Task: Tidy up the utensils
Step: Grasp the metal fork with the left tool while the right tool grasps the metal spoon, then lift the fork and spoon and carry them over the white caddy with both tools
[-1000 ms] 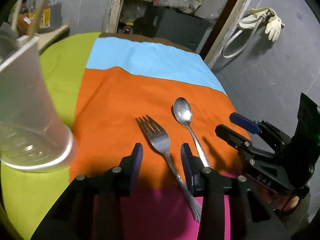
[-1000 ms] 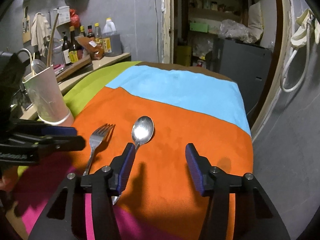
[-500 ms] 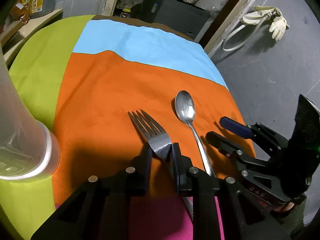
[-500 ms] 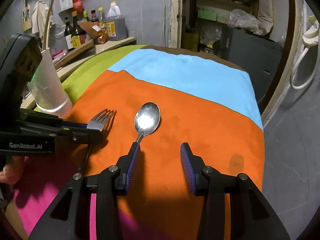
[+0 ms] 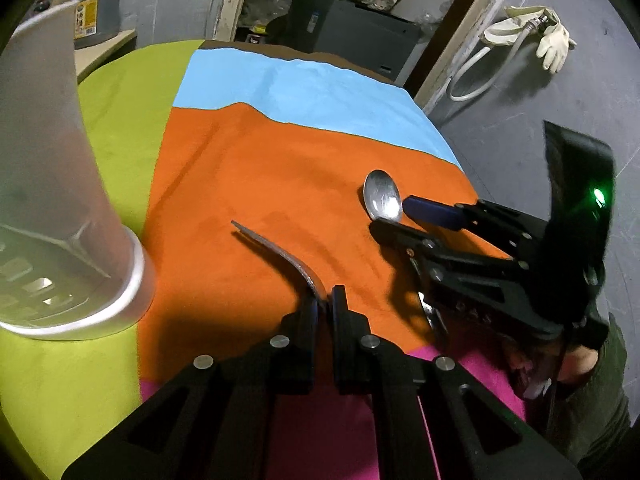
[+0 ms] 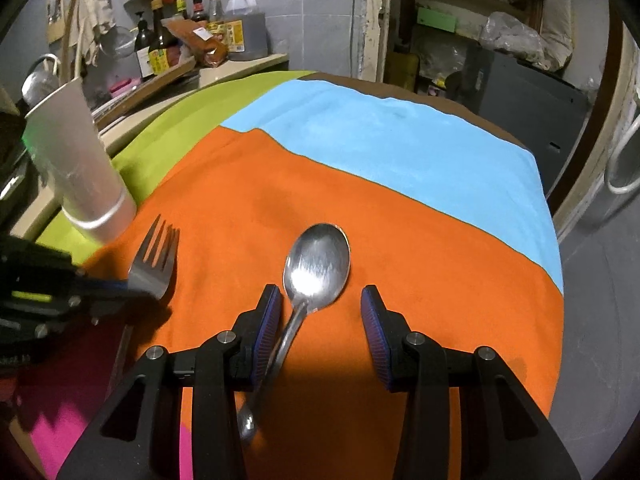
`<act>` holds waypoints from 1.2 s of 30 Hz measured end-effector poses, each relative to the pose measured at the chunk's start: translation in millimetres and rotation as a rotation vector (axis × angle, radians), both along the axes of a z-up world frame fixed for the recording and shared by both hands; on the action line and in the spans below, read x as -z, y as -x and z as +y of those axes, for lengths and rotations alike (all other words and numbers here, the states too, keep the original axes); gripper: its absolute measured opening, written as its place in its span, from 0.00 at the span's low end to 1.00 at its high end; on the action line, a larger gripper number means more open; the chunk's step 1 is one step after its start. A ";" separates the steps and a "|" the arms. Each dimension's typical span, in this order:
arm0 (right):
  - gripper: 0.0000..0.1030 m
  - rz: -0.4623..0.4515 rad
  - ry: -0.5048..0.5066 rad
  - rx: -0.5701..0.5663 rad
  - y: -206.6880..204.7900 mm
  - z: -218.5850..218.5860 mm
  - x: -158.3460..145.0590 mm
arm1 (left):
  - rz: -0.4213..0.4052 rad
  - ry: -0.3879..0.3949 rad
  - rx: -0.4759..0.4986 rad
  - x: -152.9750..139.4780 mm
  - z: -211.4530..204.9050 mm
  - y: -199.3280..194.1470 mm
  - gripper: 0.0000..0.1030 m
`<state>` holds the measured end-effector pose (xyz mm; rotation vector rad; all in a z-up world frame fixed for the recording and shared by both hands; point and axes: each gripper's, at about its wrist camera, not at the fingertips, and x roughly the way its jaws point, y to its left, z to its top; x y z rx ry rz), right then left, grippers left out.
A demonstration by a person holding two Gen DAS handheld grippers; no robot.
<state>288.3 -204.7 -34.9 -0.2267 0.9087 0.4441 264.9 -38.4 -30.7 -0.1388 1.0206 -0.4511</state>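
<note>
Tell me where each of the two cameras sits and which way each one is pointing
Left wrist: on the left gripper, angled down over the multicoloured tablecloth, shut on the metal fork; its black fingers show.
Right wrist: on the right gripper, angled down at the metal spoon; its open blue-padded fingers show.
Shared: fork, spoon, white plastic cup, and each other's gripper.

Table cloth (image 6: 360, 208): plain colour blocks, orange at centre, light blue toward the top of the frame, lime green at upper left, magenta at lower left. Fork (image 6: 154, 268) and spoon (image 6: 316, 264): bare silver metal. Cup (image 6: 80, 164), left edge: frosted white with a paler band at its base. Right tool (image 6: 322, 320): black frame, ribbed blue pads. Left tool (image 5: 324, 308): black. Walls: grey.
</note>
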 end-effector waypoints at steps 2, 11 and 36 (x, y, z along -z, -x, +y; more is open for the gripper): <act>0.40 0.016 -0.020 0.009 -6.4 1.3 1.5 | -0.023 -0.013 -0.002 -2.9 -1.0 4.1 0.04; 0.29 0.011 -0.021 0.007 -6.4 6.4 1.9 | -0.175 -0.058 -0.023 -21.8 -3.1 30.0 0.02; 0.28 -0.662 -0.184 0.058 108.8 19.2 -99.1 | -0.746 -0.121 -0.253 -88.6 56.2 124.8 0.00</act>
